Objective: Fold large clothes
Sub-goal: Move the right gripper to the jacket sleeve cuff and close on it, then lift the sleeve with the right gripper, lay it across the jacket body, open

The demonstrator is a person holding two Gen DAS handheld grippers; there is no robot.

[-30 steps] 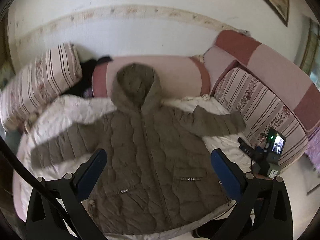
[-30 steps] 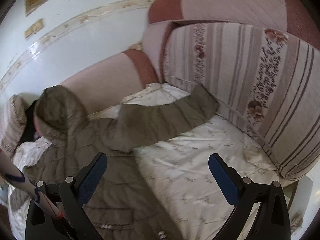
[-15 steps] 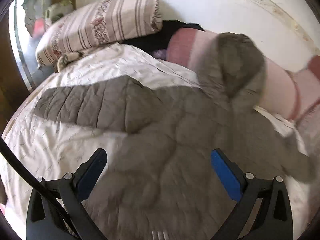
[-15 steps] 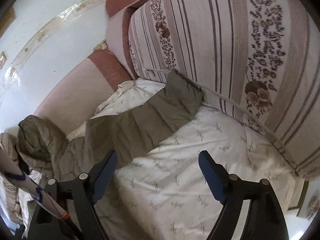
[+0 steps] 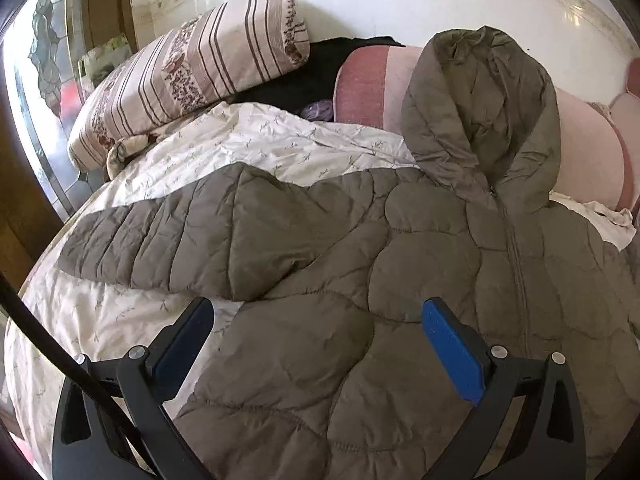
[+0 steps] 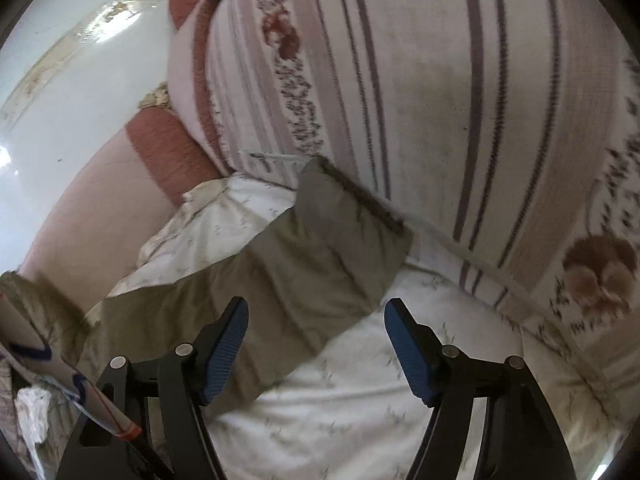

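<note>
Matt quilted jacket (image 5: pixel 400 280), crinkly cotton sheet (image 5: pixel 248 140), glossy wall (image 5: pixel 400 0).

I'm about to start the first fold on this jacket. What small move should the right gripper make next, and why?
Probably ease the right gripper forward and down onto the sleeve. Its jaws have just been closing but pinch nothing, and the sleeve lies flat on the sheet, its cuff at the striped cushion.
</note>
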